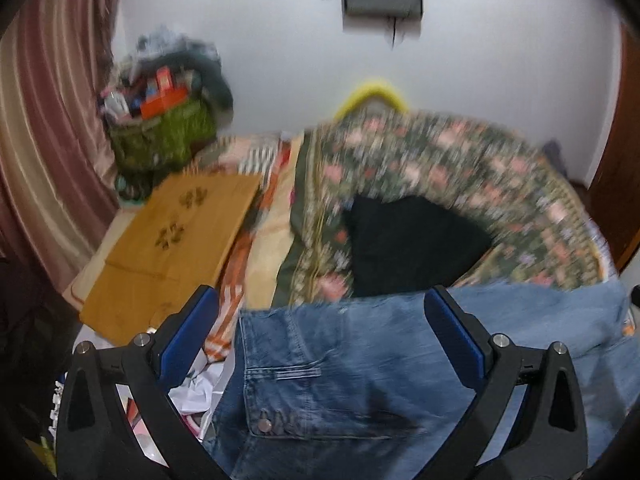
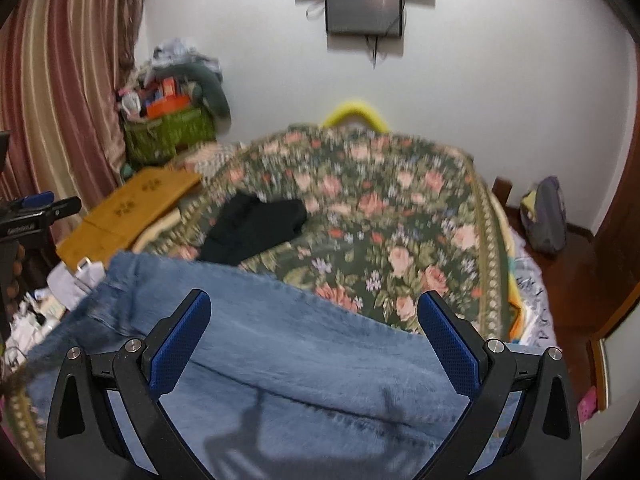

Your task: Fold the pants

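Jeans (image 1: pixel 340 380) lie on the bed (image 2: pixel 400 208) right under both my tongs, at the near edge of the floral cover, and the coming move turns on how they run: their long axis goes across me, from the waist end under my left tongs (image 1: pixel 324 320) to the leg cloth under my right tongs (image 2: pixel 316 316). In the left view I see the waist part with a back pocket (image 1: pixel 304 400), a metal rivet at its corner and stitched seams, so that end is plainly the top of the garment. In the right view I see only plain, pale-washed denim with a soft crease and my own shadow on it; the far hem end I cannot make out. Each pair of tongs is spread wide, blue pads well apart, with nothing between them, and the denim fills the gap below each pair. Whether the pads touch the cloth I cannot tell, since both views are blurred. I judge neither side is nearer overall: left is set for the waist, right for the legs. The jeans look medium blue, thick and limp, loosely flattened rather than smooth. A black garment (image 2: pixel 256 228) lies beyond them, apart from the denim.
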A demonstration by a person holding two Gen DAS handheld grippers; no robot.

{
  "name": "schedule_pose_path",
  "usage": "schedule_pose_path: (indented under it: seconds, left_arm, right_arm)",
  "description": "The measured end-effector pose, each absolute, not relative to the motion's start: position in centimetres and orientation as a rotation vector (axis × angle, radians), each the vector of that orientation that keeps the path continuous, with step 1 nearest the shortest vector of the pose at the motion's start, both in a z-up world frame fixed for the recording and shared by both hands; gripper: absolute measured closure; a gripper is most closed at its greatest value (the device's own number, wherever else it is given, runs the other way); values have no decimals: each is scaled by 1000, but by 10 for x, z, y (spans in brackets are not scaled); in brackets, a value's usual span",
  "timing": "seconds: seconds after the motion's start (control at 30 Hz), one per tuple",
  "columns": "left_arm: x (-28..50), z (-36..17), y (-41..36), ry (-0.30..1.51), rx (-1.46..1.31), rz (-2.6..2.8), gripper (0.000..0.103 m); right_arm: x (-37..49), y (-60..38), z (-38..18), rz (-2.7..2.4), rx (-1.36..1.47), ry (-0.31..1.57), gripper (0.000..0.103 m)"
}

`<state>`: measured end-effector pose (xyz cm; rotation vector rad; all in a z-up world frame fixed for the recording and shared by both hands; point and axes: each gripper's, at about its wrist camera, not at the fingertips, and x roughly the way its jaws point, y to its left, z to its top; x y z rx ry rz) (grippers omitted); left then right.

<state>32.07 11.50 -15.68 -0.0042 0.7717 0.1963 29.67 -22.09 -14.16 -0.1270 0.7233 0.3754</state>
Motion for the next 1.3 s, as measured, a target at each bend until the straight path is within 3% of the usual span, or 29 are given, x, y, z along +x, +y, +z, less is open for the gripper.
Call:
schedule_pose_path:
  seconds: [0.17, 0.27, 0.37, 0.53, 0.6, 0.73, 0.77, 0.8, 0.9, 1.03, 1.3]
  left_arm:
    - [366, -220, 144, 953, -9, 218, 3]
    - [386, -255, 158, 1057, -14, 214, 17]
    - [400, -282, 165, 1132, -14, 212, 24]
    - [417, -318, 175, 1221, -41, 209, 39]
    - [420, -323, 172, 1214, -32, 207, 50]
    - [419, -323, 165, 1211, 19, 232, 76]
    - [419, -321, 164, 1210, 25, 226, 81]
    - [418, -320, 165, 1209, 32, 225, 85]
    - [416, -314, 163, 1203, 42, 224, 93]
    - [415, -290, 164, 1156, 22, 243, 96]
    - [379, -199, 154, 967, 16, 181, 97]
  right_arm:
    - [334, -214, -178, 413, -193, 815, 4]
    - [355, -210, -196, 445, -213, 872, 9]
    - [372, -205, -211, 479, -235, 911, 11]
    - [396, -198, -234, 520, -263, 979, 23]
    - [404, -196, -243, 537, -263, 1011, 26]
    - [407, -192, -251, 580, -240, 1025, 38]
    - [406, -192, -251, 594, -230, 1024, 42]
    - [404, -191, -251, 615, -209, 1026, 54]
    - [397, -186, -253, 619, -217, 1015, 72]
    - [397, -180, -246, 595, -239, 1003, 94]
    - [371, -200, -174, 528, -215, 814, 96]
